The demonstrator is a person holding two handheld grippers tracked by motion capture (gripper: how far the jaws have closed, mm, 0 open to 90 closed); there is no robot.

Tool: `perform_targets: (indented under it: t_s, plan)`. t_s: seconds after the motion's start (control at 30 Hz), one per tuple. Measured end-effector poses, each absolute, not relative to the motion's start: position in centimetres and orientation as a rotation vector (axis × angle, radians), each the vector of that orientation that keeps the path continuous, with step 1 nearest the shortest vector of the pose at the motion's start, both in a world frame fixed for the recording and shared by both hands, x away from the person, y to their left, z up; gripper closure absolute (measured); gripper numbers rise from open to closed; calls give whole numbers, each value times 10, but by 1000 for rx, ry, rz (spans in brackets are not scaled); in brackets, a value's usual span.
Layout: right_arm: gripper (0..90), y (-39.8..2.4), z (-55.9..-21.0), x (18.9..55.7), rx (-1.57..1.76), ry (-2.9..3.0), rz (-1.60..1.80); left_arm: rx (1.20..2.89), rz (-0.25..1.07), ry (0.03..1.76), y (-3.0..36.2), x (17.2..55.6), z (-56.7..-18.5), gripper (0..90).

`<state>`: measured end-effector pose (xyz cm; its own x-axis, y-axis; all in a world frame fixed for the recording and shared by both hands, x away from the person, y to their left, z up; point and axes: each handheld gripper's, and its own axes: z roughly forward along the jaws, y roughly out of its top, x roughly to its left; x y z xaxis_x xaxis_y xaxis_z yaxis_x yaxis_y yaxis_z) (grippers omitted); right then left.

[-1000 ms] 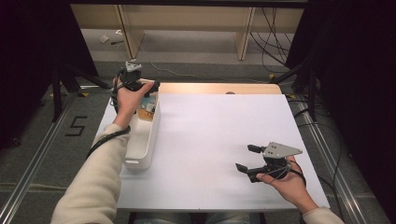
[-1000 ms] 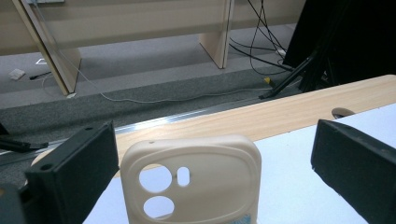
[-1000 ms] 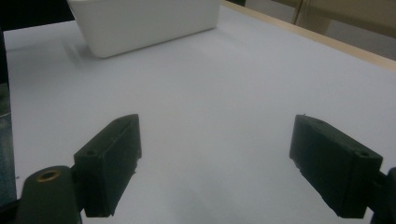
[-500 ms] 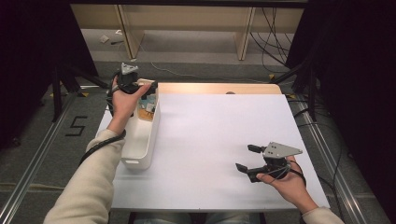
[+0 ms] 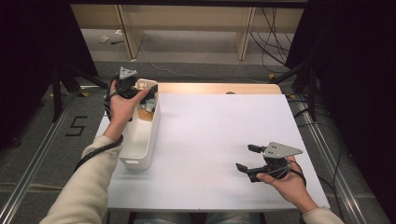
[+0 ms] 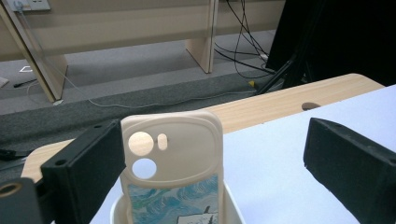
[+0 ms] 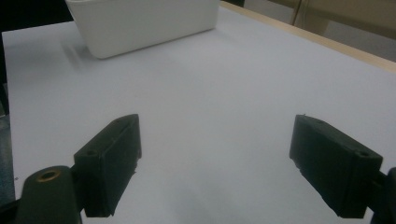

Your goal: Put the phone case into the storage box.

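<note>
My left gripper point(image 6: 210, 158) is wide open at the far end of the white bin point(image 5: 140, 140), near the bench's far left corner, jaws flanking the upright phone case point(image 6: 173, 163) without gripping it. My right gripper point(image 5: 250, 158), also wide open and empty, hovers near the right edge.

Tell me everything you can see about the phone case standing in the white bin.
The phone case is cream, apparently soft rubbery plastic, with a raised oval camera surround holding two round holes and a small slot. Below that is a blue-green marbled print. It stands upright at the far end of the white bin, between the open jaws of the left gripper; one jaw is right beside its edge, contact unclear. Its lower part is hidden.
</note>
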<state>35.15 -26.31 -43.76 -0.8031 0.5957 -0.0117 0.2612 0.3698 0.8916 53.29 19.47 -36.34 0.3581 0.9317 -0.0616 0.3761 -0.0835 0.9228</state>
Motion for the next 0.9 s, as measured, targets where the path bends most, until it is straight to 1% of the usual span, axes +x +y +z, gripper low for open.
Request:
perform_targets:
  t_s: [0.9]
  plan:
    - [176, -263, -438, 351, 751, 2302, 1408, 1666, 695, 1120, 196, 507, -360, 49]
